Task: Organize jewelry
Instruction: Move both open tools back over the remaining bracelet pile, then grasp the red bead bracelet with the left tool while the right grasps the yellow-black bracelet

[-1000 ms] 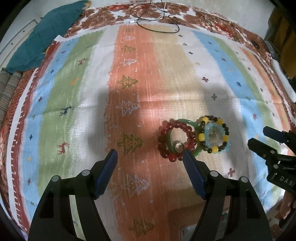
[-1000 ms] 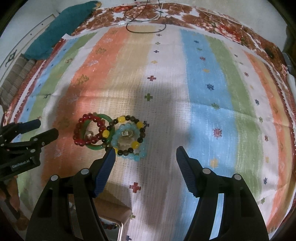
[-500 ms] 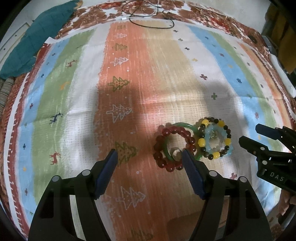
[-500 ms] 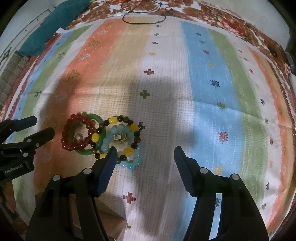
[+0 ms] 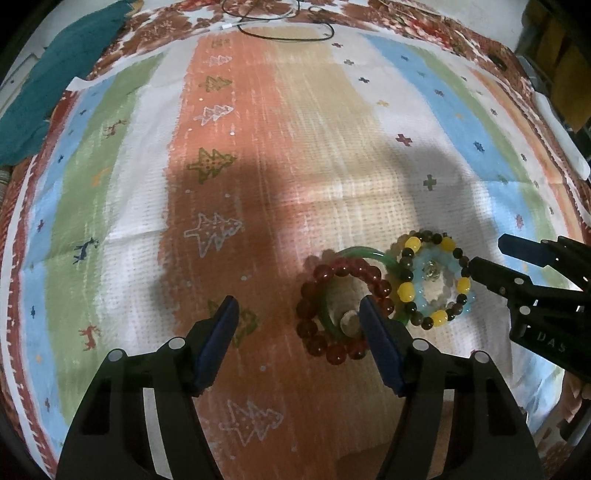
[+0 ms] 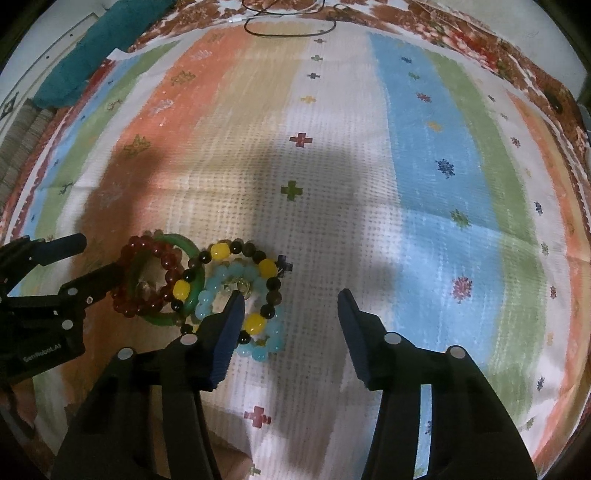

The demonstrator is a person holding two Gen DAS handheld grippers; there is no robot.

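Observation:
A red bead bracelet (image 5: 314,277) lies over a green bangle (image 5: 362,253) on the striped cloth. Touching them on the right is a yellow-and-dark bead bracelet (image 5: 412,243) stacked on a pale blue bead bracelet (image 5: 421,258). My left gripper (image 5: 297,325) hangs low over the red bracelet with its jaws closing; the right finger covers the ring's hollow and the left side of the beads lies between the jaws, untouched. My right gripper (image 6: 291,306) is closing too, its left finger over the hollow of the pale blue bracelet (image 6: 258,354), with the yellow-and-dark bracelet (image 6: 267,267) between the jaws.
A striped, patterned cloth (image 5: 258,155) covers the surface. A teal cloth (image 5: 55,81) lies at the far left corner and a black cable (image 5: 288,33) at the far edge. Each gripper shows in the other's view: right gripper (image 5: 487,254), left gripper (image 6: 99,253).
Both grippers have sunk toward the bracelets, which now look larger and nearer the fingertips. The right gripper's jaws have narrowed clearly, the left's slightly. The bracelets have not moved.

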